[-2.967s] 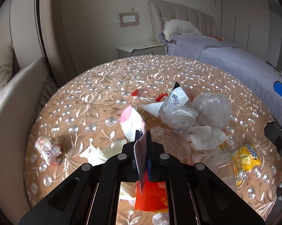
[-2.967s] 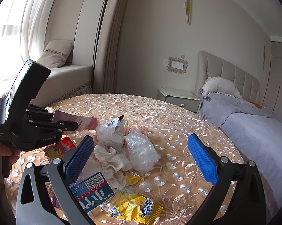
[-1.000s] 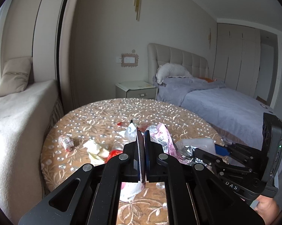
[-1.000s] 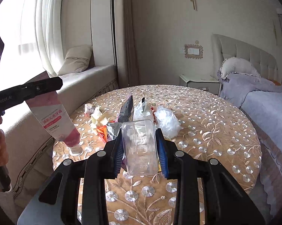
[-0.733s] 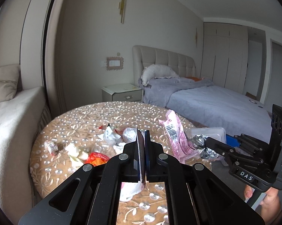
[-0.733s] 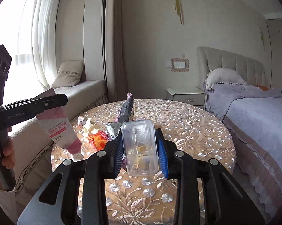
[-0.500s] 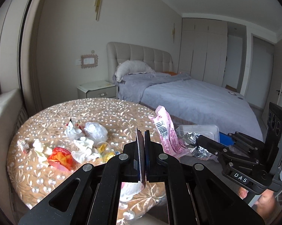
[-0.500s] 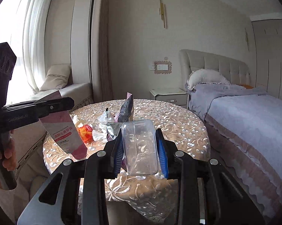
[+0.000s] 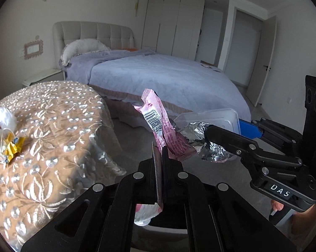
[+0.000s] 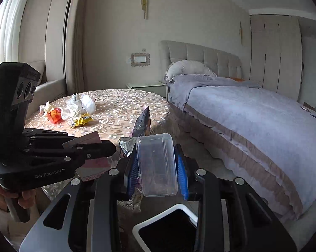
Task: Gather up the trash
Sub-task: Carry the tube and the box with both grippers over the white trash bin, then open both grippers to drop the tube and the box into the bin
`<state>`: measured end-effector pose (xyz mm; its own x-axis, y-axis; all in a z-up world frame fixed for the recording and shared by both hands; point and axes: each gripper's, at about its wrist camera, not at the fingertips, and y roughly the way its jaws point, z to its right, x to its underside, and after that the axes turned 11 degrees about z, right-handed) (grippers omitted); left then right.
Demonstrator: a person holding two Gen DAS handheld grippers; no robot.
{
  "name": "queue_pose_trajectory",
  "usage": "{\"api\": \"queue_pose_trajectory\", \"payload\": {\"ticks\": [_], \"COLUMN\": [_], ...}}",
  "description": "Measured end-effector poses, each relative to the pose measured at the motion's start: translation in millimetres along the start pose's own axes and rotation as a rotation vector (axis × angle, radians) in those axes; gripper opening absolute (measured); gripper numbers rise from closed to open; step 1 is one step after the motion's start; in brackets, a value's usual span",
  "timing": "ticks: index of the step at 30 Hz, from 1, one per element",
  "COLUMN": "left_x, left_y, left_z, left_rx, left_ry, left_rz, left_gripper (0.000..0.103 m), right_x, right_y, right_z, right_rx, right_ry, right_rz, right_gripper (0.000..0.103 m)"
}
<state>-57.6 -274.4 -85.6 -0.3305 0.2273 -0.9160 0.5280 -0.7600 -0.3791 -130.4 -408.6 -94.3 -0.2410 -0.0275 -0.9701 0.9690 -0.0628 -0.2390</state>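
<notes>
My left gripper (image 9: pixel 160 153) is shut on a flattened pink tube (image 9: pixel 157 180) that hangs below its jaws; it also shows in the right wrist view (image 10: pixel 90 163). My right gripper (image 10: pixel 157 161) is shut on a clear plastic box (image 10: pixel 157 163) together with a pink foil wrapper (image 9: pixel 158 124) and crumpled silver foil (image 9: pixel 208 142). It shows in the left wrist view (image 9: pixel 231 134) at the right. Both grippers are off the table, above a white-rimmed bin with a black liner (image 10: pixel 168 229). Loose trash (image 10: pixel 74 111) lies on the round table (image 10: pixel 120 109).
A bed (image 10: pixel 252 113) with a lilac cover stands to the right of the table. A nightstand (image 10: pixel 146 87) is behind the table, a sofa (image 10: pixel 46 88) at the left. Grey floor lies between table and bed.
Both grippers have swung right and away from the table with their loads. The bin has come into the right wrist view below the right gripper.
</notes>
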Motion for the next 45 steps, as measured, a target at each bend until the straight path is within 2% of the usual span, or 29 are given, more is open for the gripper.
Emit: {"api": "queue_pose_trajectory", "payload": {"ticks": [4, 8, 15, 16, 17, 18, 19, 21, 25, 35, 45], "left_x": [18, 36, 62, 66, 69, 71, 72, 71, 71, 58, 52], "left_y": [35, 65, 110, 120, 127, 132, 136, 139, 140, 124, 117], "left_z": [23, 37, 48, 46, 47, 46, 45, 43, 43, 27, 15], "left_rx": [0.08, 0.143, 0.184, 0.188, 0.184, 0.175, 0.162, 0.166, 0.127, -0.01, -0.058], "left_ry": [0.024, 0.026, 0.044, 0.041, 0.037, 0.032, 0.029, 0.023, 0.046, 0.059, 0.037], "left_rz": [-0.066, -0.127, -0.238, -0.261, -0.273, -0.279, -0.277, -0.278, -0.275, -0.201, -0.179], "left_gripper": [0.003, 0.003, 0.005, 0.021, 0.067, 0.089, 0.098, 0.098, 0.098, 0.098, 0.098], "right_x": [20, 34, 60, 63, 66, 68, 70, 74, 81, 102, 133], "right_y": [-2, 2, 16, 18, 20, 20, 21, 24, 29, 45, 65], "right_z": [21, 37, 66, 69, 72, 76, 79, 84, 88, 83, 58], "right_rx": [0.08, 0.12, 0.151, 0.158, 0.163, 0.167, 0.172, 0.177, 0.172, 0.123, 0.059], "right_ry": [-0.009, 0.006, 0.043, 0.047, 0.051, 0.055, 0.06, 0.068, 0.075, 0.092, 0.056], "right_rz": [-0.047, -0.077, -0.134, -0.14, -0.147, -0.155, -0.16, -0.175, -0.193, -0.255, -0.353], "right_gripper": [0.034, 0.034, 0.034, 0.034, 0.034, 0.034, 0.034, 0.034, 0.034, 0.034, 0.035]}}
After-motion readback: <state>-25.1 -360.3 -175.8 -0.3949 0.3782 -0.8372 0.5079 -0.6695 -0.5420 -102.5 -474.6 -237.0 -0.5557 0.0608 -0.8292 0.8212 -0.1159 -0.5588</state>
